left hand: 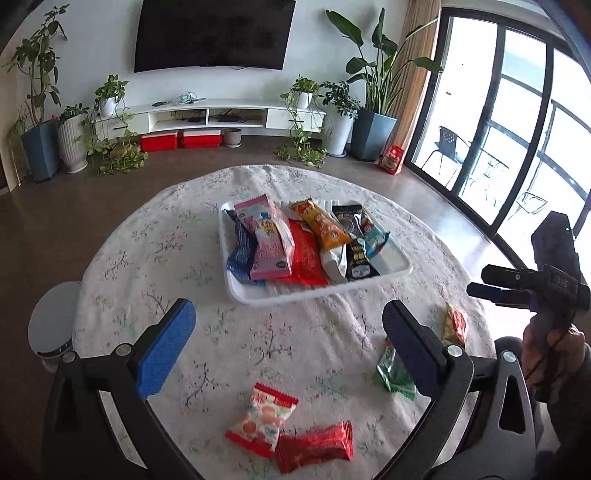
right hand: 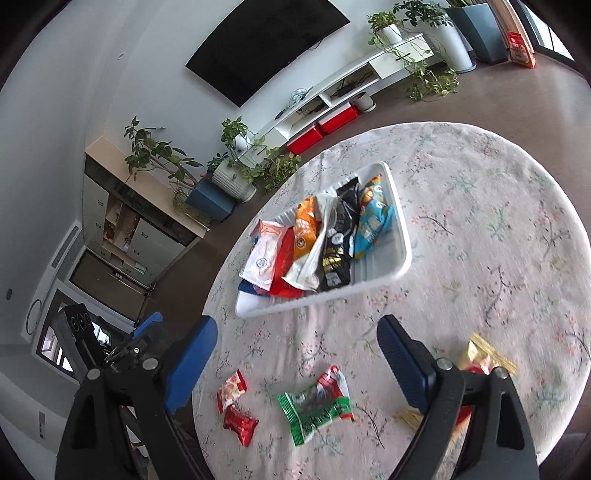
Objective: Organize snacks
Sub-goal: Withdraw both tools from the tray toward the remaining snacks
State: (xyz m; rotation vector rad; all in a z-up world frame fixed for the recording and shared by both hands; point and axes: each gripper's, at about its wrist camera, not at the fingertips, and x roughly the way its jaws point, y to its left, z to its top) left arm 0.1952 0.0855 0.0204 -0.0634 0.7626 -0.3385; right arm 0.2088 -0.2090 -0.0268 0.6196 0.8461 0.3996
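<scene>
A round table [left hand: 122, 258] under a flowered cloth is filling most of both views, with brown floor showing all round its edge and a wall-hung television [left hand: 214, 35], a low white shelf unit [left hand: 207, 114] and potted plants [left hand: 373, 92] standing well beyond the far edge. A white tray [left hand: 317, 293] is sitting at about the middle of the table, and it is carrying a crowded row of snack packets: a pink bag [left hand: 266, 240] lying over a dark blue one [left hand: 240, 254], a red bag [left hand: 306, 254], an orange packet [left hand: 319, 223], a black packet [left hand: 352, 240] and a light blue one [left hand: 375, 236]; only the tray's right end is showing bare. The left gripper [left hand: 288, 336] is hovering over the near half of the table with its fingers spread wide and nothing between them. The right gripper [right hand: 295, 354] is hovering likewise, fingers wide and empty, and the person's hand [left hand: 550, 354] is gripping its handle at the table's right edge. The cloth between the tray and both grippers is lying bare. Four small packets are still lying loose near the table's near edge: a green packet [right hand: 314, 406], a red-and-white candy packet [left hand: 264, 419] touching a red wrapper [left hand: 314, 446], and a gold-and-red packet [right hand: 484, 356] partly hidden behind the right gripper's right finger [right hand: 402, 365]. A white stool [left hand: 51, 321] is standing beside the table's left edge.
</scene>
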